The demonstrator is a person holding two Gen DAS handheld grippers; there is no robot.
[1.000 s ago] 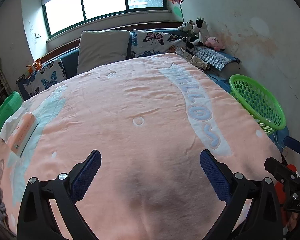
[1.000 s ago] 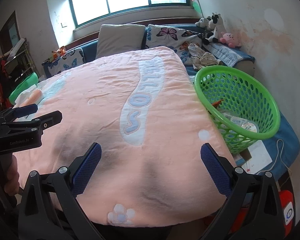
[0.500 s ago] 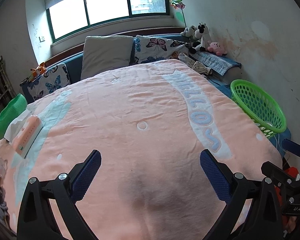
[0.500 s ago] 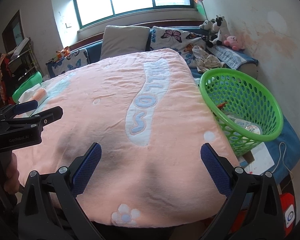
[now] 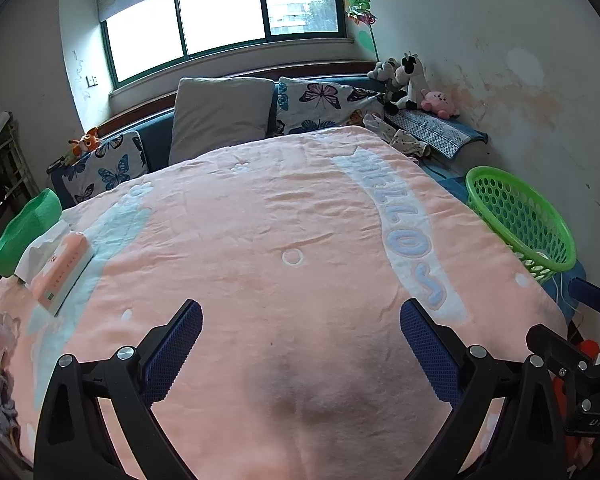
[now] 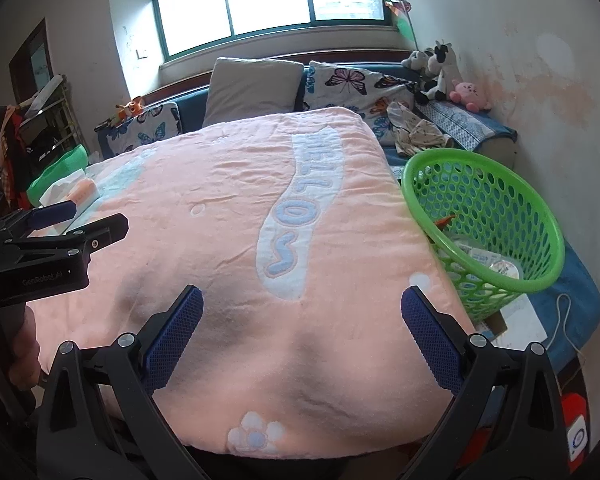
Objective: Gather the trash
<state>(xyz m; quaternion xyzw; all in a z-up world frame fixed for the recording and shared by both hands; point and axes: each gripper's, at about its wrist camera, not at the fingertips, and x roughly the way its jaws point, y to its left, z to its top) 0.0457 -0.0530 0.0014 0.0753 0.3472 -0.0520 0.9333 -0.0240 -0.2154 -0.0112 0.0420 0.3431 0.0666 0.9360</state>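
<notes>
A green plastic basket [image 6: 496,200] stands right of the bed and holds several wrappers and packets [image 6: 488,260]. It also shows in the left wrist view [image 5: 520,216]. My left gripper [image 5: 300,344] is open and empty above the foot of the pink blanket [image 5: 280,240]. My right gripper [image 6: 302,328] is open and empty above the blanket's [image 6: 220,220] near right part, left of the basket. The left gripper also shows at the left of the right wrist view [image 6: 60,224].
A pink tissue pack [image 5: 60,272] lies on the blanket's left edge beside a green item [image 5: 24,232]. Pillows [image 5: 220,116] and plush toys [image 5: 412,80] line the headboard. Clothes [image 6: 416,132] lie behind the basket. A paper and cable [image 6: 540,320] lie on the blue mat.
Both grippers have drawn back and tilted up a little, so more of the room and window shows. Both stay open and empty.
</notes>
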